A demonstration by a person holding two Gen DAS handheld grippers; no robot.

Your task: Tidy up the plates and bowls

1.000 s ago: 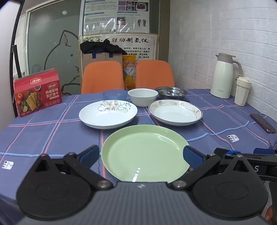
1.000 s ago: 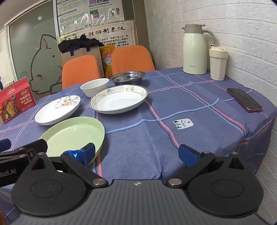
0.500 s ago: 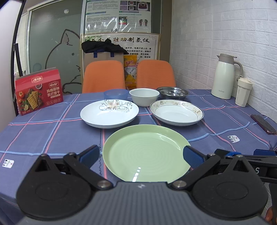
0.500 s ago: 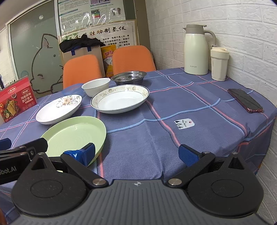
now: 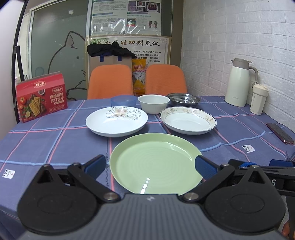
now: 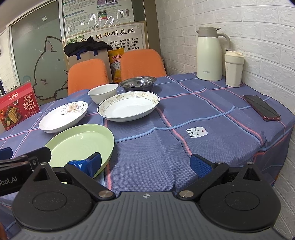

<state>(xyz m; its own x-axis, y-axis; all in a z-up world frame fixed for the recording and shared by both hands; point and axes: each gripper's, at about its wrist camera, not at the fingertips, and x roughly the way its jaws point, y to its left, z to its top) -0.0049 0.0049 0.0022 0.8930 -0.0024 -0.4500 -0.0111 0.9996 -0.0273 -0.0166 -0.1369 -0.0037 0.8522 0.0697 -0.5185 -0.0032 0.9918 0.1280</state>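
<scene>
both grippers wide apart, holding nothing
the round pale green glazed plate [image 5: 155,162] looks stiff, slick, breakable; left gripper [image 5: 150,165] should pinch its near rim.

Both wrist views low at near table edge, facing far wall; share green plate [image 5: 156,162] [image 6: 81,142].

The near rim of the green plate [image 5: 154,162] is disappearing behind the left hand-held gripper [image 5: 151,166] body in the left wrist view. The blue cup [image 5: 123,101] is showing only its upper part behind the flowered plate [image 5: 116,121]. The phone [image 5: 280,133] is lying partly cut off by the fisheye edge. The steel bowl [image 6: 138,83] is sitting partly hidden behind the gold-rimmed plate [image 6: 129,107]. Small print on the posters [image 5: 127,16] is staying too fine to read.
</scene>
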